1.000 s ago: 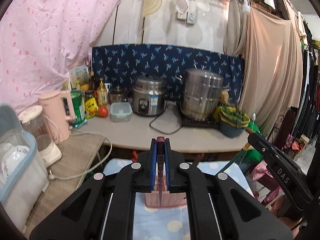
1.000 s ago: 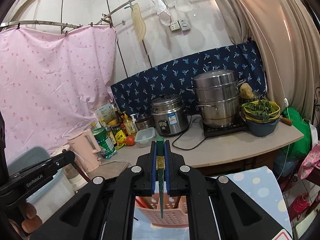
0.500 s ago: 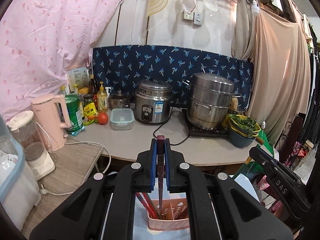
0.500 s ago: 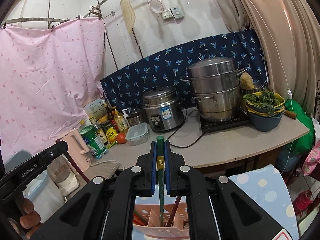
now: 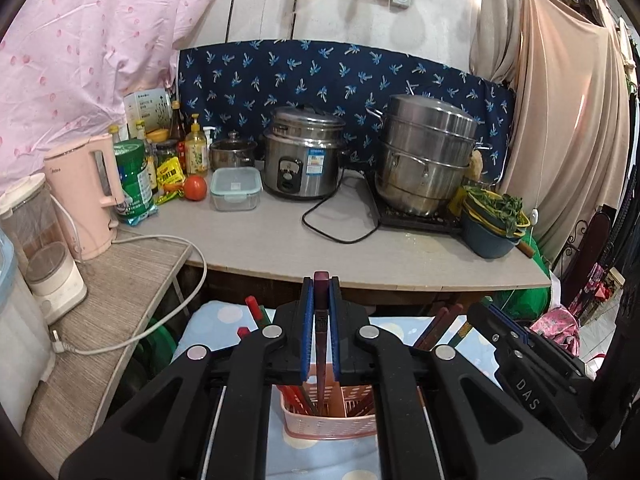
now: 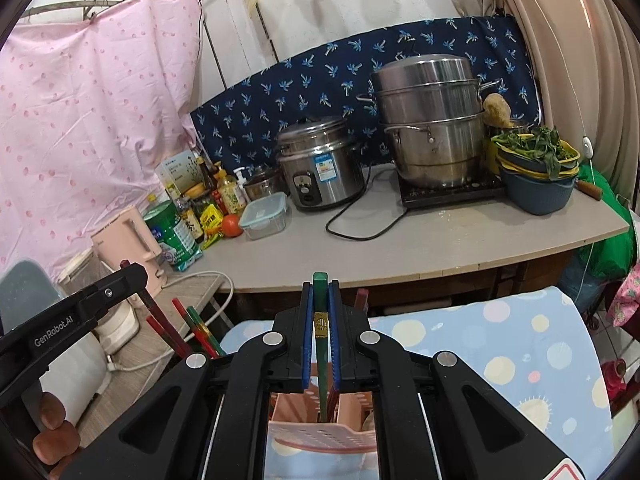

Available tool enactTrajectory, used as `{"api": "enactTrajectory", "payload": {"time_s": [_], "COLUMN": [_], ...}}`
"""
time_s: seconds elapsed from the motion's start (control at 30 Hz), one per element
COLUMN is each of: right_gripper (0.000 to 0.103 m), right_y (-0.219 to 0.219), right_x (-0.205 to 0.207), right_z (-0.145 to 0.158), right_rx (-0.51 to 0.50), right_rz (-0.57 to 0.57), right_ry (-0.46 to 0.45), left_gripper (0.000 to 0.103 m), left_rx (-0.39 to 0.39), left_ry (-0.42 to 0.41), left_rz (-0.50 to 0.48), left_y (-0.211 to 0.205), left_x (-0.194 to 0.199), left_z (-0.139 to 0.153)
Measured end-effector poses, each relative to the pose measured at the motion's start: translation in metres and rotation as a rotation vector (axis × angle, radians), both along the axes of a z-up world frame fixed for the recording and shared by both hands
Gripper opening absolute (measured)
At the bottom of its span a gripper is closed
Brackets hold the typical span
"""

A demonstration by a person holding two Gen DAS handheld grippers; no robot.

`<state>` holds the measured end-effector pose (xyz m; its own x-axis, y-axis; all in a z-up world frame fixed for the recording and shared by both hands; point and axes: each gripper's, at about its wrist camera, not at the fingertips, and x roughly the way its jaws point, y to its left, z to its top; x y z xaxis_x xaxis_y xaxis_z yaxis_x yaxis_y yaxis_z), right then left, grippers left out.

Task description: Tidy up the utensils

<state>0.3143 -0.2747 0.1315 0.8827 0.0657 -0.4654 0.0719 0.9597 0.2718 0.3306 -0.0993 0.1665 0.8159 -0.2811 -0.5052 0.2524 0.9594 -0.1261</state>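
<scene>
My left gripper (image 5: 319,312) is shut on a dark red chopstick (image 5: 320,344) held upright, its lower end down inside the pink slotted utensil basket (image 5: 332,424). My right gripper (image 6: 320,312) is shut on a green chopstick (image 6: 321,352) with a gold band, its tip inside the same basket (image 6: 320,436). Several red and green chopsticks (image 6: 192,332) stand in the basket and lean left. Others (image 5: 436,326) lean right in the left wrist view. Each gripper shows at the edge of the other's view.
The basket stands on a blue polka-dot cloth (image 6: 520,344). Behind is a grey counter (image 5: 320,236) with a rice cooker (image 5: 304,152), a steel steamer pot (image 5: 428,156), bowls of greens (image 5: 492,216), a pink kettle (image 5: 86,190) and bottles.
Both grippers have come down toward the basket with their chopsticks. The chopstick ends now sit inside the basket and the standing chopsticks have come into view.
</scene>
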Motion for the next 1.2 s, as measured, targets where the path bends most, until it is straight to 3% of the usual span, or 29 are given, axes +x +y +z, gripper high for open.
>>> {"api": "enactTrajectory", "payload": {"time_s": [0.17, 0.33, 0.43, 0.63, 0.97, 1.2], "right_gripper": [0.017, 0.028, 0.037, 0.037, 0.037, 0.044], "right_y": [0.002, 0.002, 0.001, 0.007, 0.030, 0.041], "right_x": [-0.007, -0.021, -0.034, -0.064, -0.117, -0.145], "right_z": [-0.003, 0.000, 0.002, -0.002, -0.011, -0.015], "right_rx": [-0.028, -0.019, -0.007, -0.013, -0.078, -0.117], "right_rz": [-0.012, -0.018, -0.024, -0.013, 0.003, -0.007], "right_ry": [-0.001, -0.010, -0.013, 0.012, 0.057, 0.079], "left_gripper": [0.009, 0.038, 0.049, 0.058, 0.060, 0.063], "left_rx": [0.014, 0.020, 0.037, 0.073, 0.123, 0.146], "left_ry": [0.008, 0.008, 0.007, 0.022, 0.056, 0.073], "left_rz": [0.011, 0.030, 0.049, 0.064, 0.079, 0.099], "left_y": [-0.001, 0.004, 0.006, 0.011, 0.019, 0.029], "left_x": [-0.003, -0.011, -0.020, -0.040, -0.083, -0.112], "left_z": [-0.009, -0.013, -0.015, -0.020, -0.035, -0.043]}}
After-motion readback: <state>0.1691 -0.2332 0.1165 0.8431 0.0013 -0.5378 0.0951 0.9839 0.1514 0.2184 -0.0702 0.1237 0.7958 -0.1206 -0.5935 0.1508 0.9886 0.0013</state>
